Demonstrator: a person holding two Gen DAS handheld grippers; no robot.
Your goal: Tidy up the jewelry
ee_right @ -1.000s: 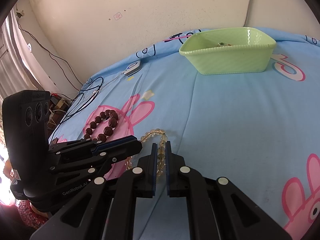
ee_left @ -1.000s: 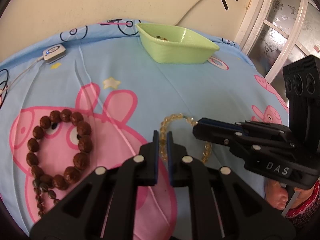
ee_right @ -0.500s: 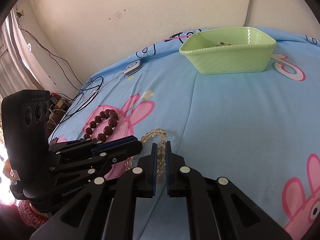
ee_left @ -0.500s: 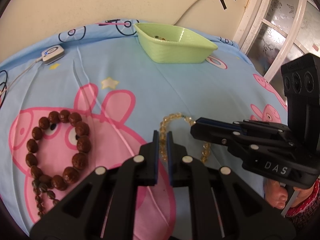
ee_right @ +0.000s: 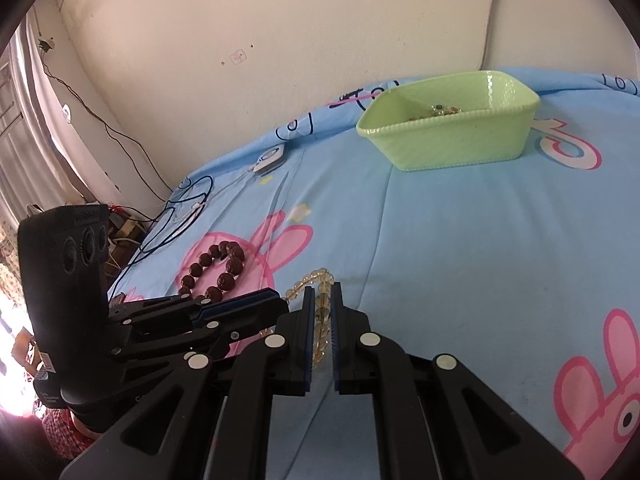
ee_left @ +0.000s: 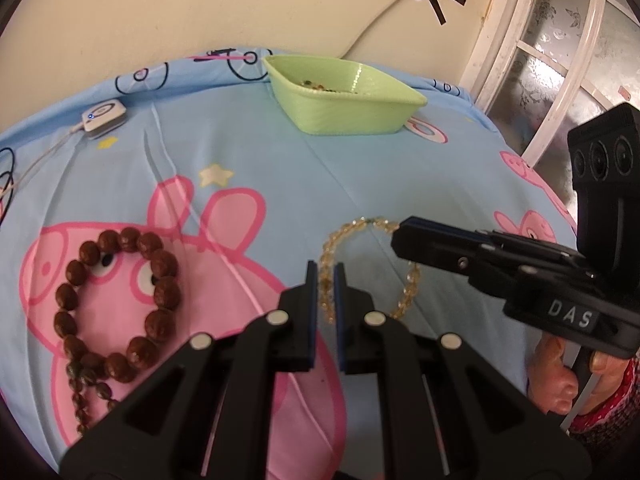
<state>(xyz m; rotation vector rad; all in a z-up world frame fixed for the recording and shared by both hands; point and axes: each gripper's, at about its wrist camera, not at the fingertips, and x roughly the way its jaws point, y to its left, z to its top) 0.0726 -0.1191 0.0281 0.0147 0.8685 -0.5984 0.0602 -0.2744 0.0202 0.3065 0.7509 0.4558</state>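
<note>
A clear yellow bead bracelet [ee_left: 352, 229] lies on the blue cartoon sheet. My left gripper [ee_left: 327, 270] is shut on its left side. My right gripper [ee_right: 323, 294] is shut on its other side [ee_right: 323, 312]; it enters the left wrist view [ee_left: 400, 232] from the right. A dark brown bead bracelet [ee_left: 160, 260] lies on the pink pig print to the left, also in the right wrist view [ee_right: 226, 258]. A light green basket [ee_left: 352, 110] with small jewelry inside stands at the far side of the bed [ee_right: 460, 144].
A small white device [ee_left: 103, 117] with a cable lies at the far left of the sheet [ee_right: 272, 156]. Black cables [ee_right: 176, 216] trail over the bed's left edge. A wall is behind the basket and a window frame [ee_left: 560, 60] at the right.
Both grippers stay shut on the yellow bracelet. The left wrist view has drifted slightly; the basket sits a little further left in it. The bracelet's place is nearly unchanged.
</note>
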